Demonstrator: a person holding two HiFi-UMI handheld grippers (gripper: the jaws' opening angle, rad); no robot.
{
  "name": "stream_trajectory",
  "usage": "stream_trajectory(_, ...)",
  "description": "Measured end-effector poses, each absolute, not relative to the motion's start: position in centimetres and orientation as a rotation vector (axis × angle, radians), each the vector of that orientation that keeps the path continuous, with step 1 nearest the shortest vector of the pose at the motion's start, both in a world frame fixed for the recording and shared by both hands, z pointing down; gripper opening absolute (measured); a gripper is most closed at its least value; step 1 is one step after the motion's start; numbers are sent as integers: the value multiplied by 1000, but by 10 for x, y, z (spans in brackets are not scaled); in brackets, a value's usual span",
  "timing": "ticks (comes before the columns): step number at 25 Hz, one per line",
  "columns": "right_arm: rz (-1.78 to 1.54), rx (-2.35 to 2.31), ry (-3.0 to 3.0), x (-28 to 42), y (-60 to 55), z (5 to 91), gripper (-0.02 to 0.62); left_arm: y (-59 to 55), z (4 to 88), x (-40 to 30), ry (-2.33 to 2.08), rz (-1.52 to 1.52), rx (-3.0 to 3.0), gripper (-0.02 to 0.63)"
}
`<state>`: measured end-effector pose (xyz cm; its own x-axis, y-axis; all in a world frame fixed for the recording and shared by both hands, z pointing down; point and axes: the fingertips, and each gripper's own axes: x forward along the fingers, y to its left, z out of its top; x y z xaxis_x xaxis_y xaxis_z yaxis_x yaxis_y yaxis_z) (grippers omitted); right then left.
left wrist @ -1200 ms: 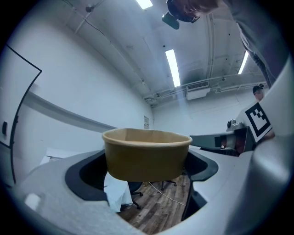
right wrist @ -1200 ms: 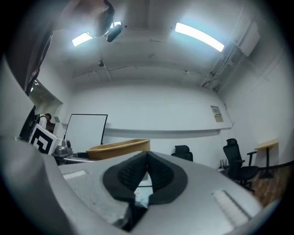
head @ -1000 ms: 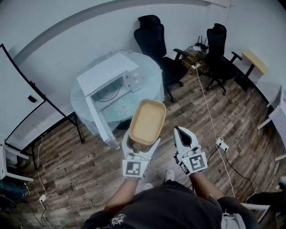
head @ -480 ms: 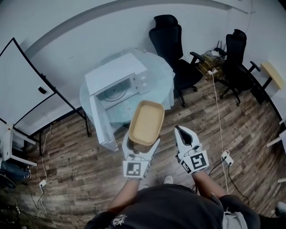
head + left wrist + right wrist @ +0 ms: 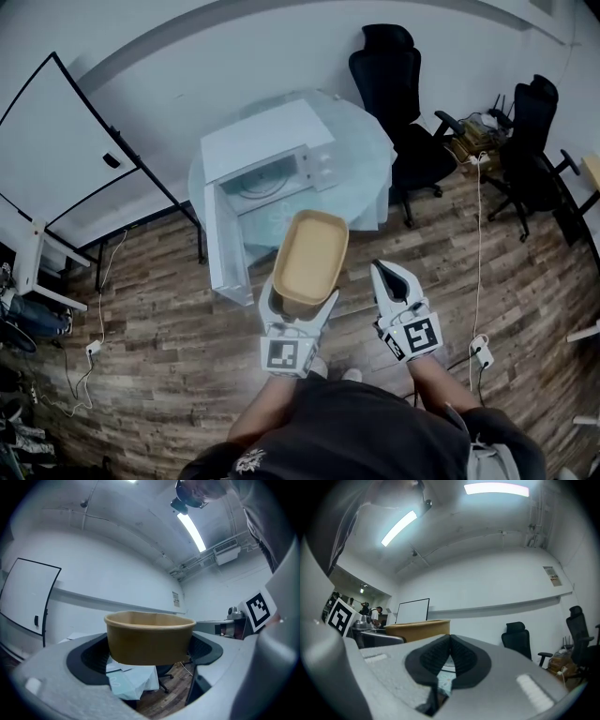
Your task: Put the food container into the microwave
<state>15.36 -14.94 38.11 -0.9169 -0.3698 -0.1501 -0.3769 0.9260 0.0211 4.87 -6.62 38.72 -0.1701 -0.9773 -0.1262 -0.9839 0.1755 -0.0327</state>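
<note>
A tan, empty food container [image 5: 310, 256] is held out in front of me, level, with my left gripper [image 5: 296, 302] shut on its near end. In the left gripper view the container [image 5: 150, 637] sits between the dark pads. The white microwave [image 5: 272, 159] stands on a round glass table [image 5: 375, 173] ahead, its door [image 5: 227, 244] swung open toward me and the cavity with its turntable showing. My right gripper [image 5: 391, 284] hangs beside the container, jaws shut on nothing. In the right gripper view the pads [image 5: 449, 660] meet and the container's rim [image 5: 417, 627] shows at left.
Two black office chairs [image 5: 403, 103] [image 5: 534, 131] stand right of the table. A whiteboard on a stand [image 5: 66, 150] is at the left. A cable and power strip [image 5: 482, 352] lie on the wooden floor at right. Cables [image 5: 94, 349] trail at left.
The view has shifted: the table and microwave now sit further right and lower in the head view, nearer me. Both grippers keep their pose, and the container is still held.
</note>
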Motion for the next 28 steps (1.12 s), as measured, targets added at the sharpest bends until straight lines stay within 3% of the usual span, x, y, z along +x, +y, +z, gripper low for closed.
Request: stream_trajectory(28,140,-407,3008,-35,-200,378,2,-122,412,-123,2423,107,-1878,523)
